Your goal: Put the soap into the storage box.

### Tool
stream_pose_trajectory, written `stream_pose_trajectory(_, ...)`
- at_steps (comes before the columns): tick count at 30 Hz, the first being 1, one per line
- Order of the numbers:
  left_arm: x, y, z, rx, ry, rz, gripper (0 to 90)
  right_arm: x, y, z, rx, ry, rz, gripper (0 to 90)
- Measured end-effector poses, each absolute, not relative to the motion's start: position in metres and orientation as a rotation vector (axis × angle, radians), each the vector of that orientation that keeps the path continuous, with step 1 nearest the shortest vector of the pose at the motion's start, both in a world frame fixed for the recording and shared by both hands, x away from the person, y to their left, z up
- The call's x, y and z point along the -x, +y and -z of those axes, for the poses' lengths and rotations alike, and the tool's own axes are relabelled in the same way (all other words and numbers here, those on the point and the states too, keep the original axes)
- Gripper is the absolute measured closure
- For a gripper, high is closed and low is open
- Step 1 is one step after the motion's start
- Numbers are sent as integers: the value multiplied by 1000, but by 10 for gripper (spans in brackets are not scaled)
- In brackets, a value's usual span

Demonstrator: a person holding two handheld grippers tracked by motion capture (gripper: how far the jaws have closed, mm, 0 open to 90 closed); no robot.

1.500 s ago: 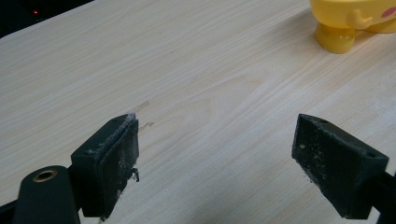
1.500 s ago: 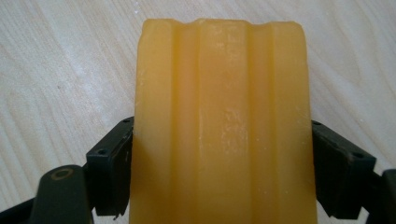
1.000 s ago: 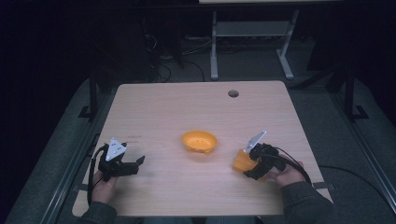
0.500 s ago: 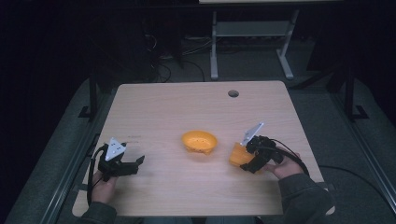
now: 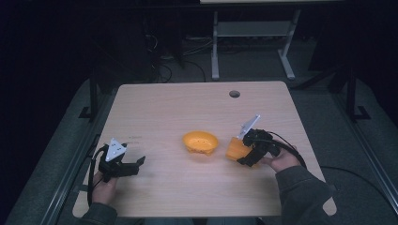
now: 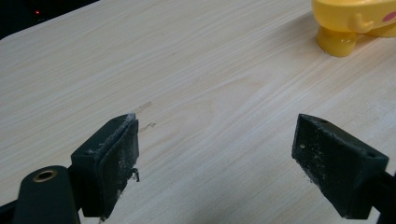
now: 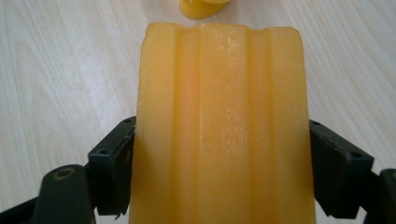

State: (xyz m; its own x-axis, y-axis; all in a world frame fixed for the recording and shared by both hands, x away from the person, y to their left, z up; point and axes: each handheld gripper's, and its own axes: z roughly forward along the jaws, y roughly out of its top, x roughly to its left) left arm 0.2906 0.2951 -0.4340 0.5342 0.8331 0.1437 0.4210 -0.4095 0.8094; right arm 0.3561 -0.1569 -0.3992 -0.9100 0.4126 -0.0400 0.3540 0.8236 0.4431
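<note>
An orange bowl [image 5: 200, 142] sits near the middle of the wooden table [image 5: 187, 108]. My right gripper [image 5: 245, 153], to the bowl's right, is shut on a ridged yellow-orange block [image 5: 234, 149]. In the right gripper view the block [image 7: 222, 116] stands between both jaws of the gripper [image 7: 222, 170], and the bowl's foot [image 7: 203, 7] peeks in at the top edge. My left gripper [image 5: 137, 164] rests open at the table's front left, pointing right. In the left gripper view the gripper [image 6: 217, 154] has bare wood between its jaws, with the bowl [image 6: 355, 23] at the top right.
A round cable hole [image 5: 234, 93] lies near the table's far edge. Behind the table stands a white metal frame [image 5: 248, 42] on a dark floor. A person's hands and sleeves come in at the bottom.
My right gripper has carried the block left and slightly away from the front edge, closer to the bowl. The left gripper has stayed in place.
</note>
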Motion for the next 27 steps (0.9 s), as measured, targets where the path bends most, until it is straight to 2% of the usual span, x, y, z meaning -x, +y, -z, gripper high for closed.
stream_pose_trajectory(27, -291, 296, 434, -2033, 1016, -707, 141, -378, -127, 380, -517, 2878, -662, 204)
